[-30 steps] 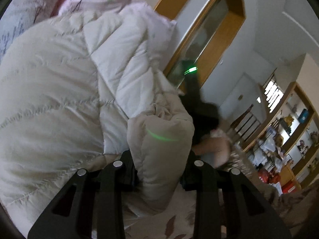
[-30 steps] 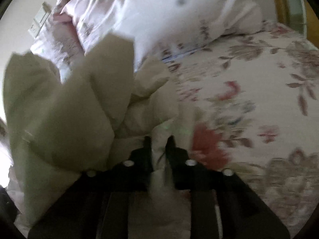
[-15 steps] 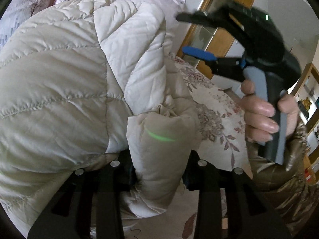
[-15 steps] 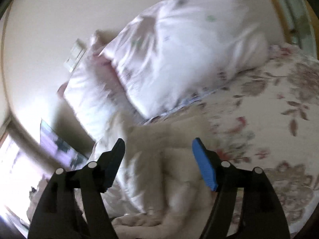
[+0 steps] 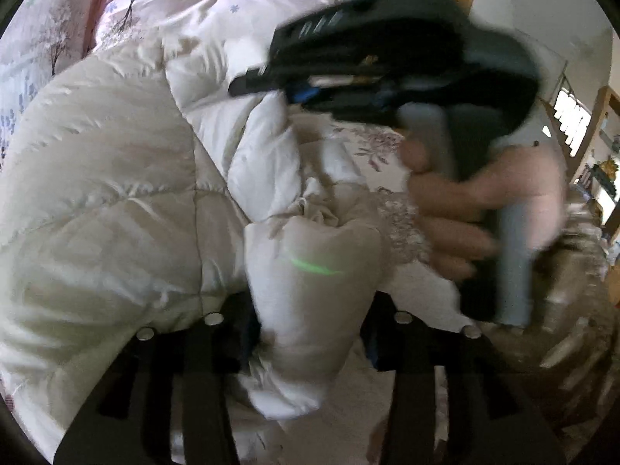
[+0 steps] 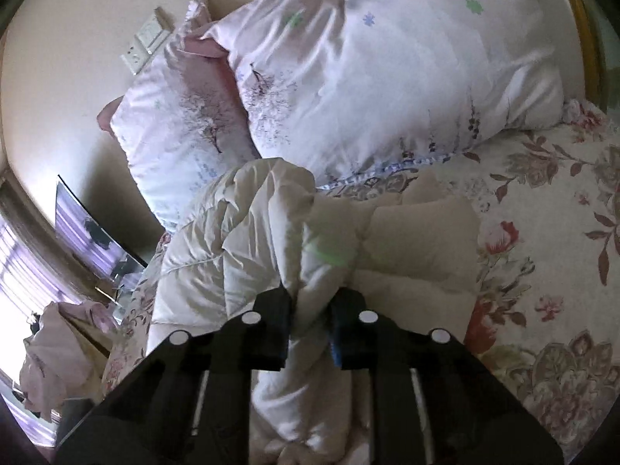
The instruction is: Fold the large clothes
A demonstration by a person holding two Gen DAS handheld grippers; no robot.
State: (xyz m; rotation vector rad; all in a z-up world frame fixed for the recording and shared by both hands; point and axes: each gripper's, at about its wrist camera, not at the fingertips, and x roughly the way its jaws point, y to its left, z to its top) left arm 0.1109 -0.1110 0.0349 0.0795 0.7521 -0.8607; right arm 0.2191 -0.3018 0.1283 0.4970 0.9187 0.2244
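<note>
A cream quilted jacket lies bunched on the floral bedspread, just in front of the pink pillows at the head of the bed. The pillows serve as landmark: the jacket's bulk sits below them in the right wrist view, touching their lower edge, with its far folds spread toward the bedspread's open flowered part.

Left gripper: a padded cuff or sleeve end of the jacket fills the gap between the two fingers. The jaws are opening; the fabric still bulges against both pads, so the sleeve end remains held.

Right gripper: the jaws are closing to a narrow gap with a pinched ridge of jacket fabric between them, the pads pressing on it from both sides. In the left wrist view the same tool, blurred, appears above the sleeve end, gripped by a hand.

A wall switch plate sits left of the pillows; a wooden frame rises to their right.
</note>
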